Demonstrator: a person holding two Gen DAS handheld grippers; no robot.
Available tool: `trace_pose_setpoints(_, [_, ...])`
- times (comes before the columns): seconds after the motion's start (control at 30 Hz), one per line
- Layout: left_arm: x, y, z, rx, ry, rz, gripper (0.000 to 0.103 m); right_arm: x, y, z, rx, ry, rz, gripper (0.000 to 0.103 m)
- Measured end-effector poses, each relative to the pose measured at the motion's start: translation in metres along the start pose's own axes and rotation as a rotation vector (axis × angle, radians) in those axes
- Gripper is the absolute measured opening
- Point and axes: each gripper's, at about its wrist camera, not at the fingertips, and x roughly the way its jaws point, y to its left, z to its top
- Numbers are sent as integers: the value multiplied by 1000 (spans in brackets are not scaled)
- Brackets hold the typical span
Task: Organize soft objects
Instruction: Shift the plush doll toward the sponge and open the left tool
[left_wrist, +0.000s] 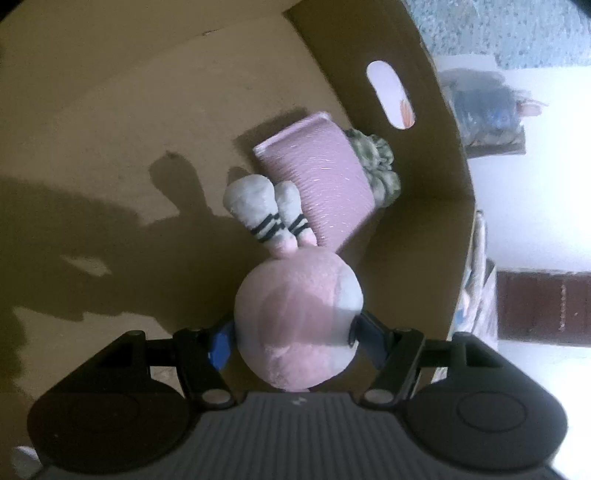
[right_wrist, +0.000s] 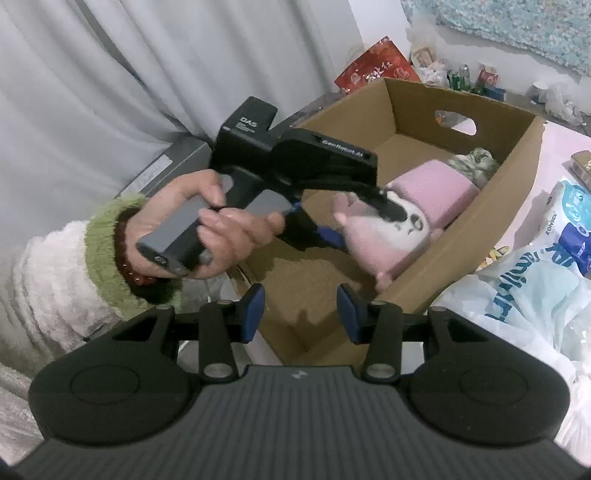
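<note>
Left wrist view shows the left gripper (left_wrist: 291, 336) squeezing a pink plush toy (left_wrist: 299, 317) low in the frame, jaws snug on it, holding it inside the cardboard box (left_wrist: 110, 122) beside a pink cushion (left_wrist: 314, 177), probably to drop it there. Right gripper (right_wrist: 301, 314) waits outside, jaws apart, holding nothing.

Pink-and-white plush toy (left_wrist: 295, 317) with black-striped legs, pink ribbed cloth (left_wrist: 317, 177), brown cardboard box (left_wrist: 129, 122)
</note>
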Motion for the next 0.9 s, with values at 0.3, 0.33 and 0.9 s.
trace_pose_setpoints(0.3, [15,-16,-1,-3,-25,-94,71,-1,-6,-3,19,-9,-5,43])
trace_pose_setpoints(0.33, [16,-16,-1,-5,-19,-85,72,1,-5,-3,19,-10,-6,43])
trace_pose_setpoints(0.9, [-5,-36,-12,42,-6,-97,93,-7,-8,-10,27,-39,-22,43])
